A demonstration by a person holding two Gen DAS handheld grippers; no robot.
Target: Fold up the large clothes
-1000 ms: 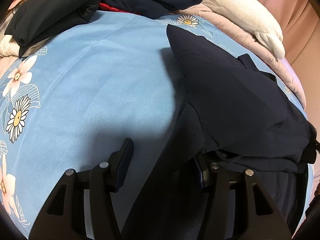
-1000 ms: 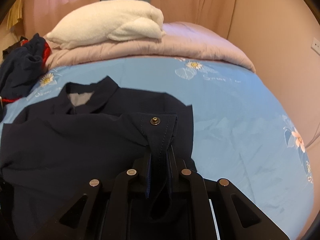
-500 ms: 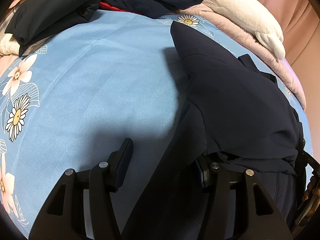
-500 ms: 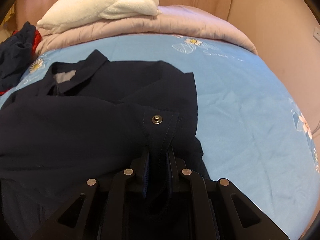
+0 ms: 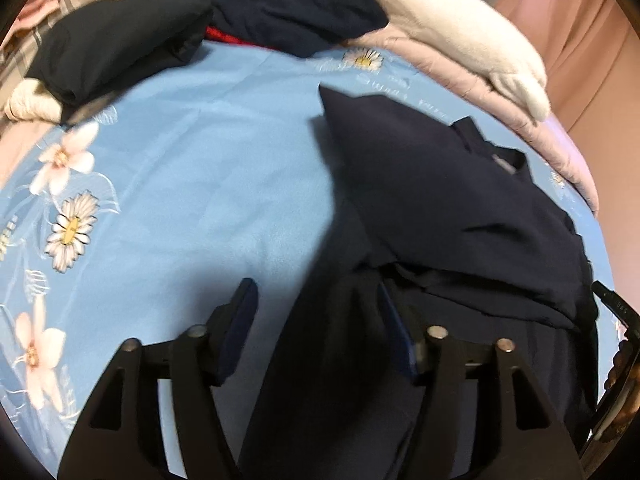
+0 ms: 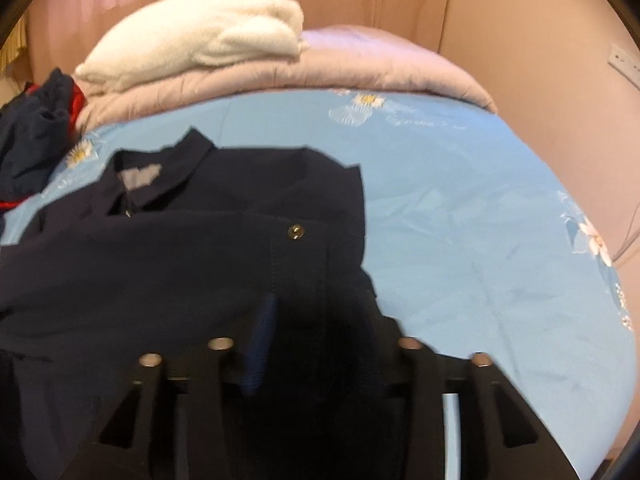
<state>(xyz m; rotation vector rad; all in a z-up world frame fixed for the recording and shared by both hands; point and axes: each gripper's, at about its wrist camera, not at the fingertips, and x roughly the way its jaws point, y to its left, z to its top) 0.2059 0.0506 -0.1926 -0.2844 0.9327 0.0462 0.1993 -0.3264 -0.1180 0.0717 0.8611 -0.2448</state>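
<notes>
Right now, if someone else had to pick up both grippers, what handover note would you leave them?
Right gripper: open, jaws have just been opening; the snap-button cuff it let go lies slack between them on the jacket.
Left gripper: open, jaws have just been opening wider; dark cloth drapes between them against the right-hand finger, not pinched.
The navy jacket lies on the blue floral sheet, collar toward the far pillows.
Done: sleeves laid in over the body.
Left: probably flatten the bunched lower part, then fold the body to a compact stack.
Unfolded dark clothes wait at the far edge.
</notes>
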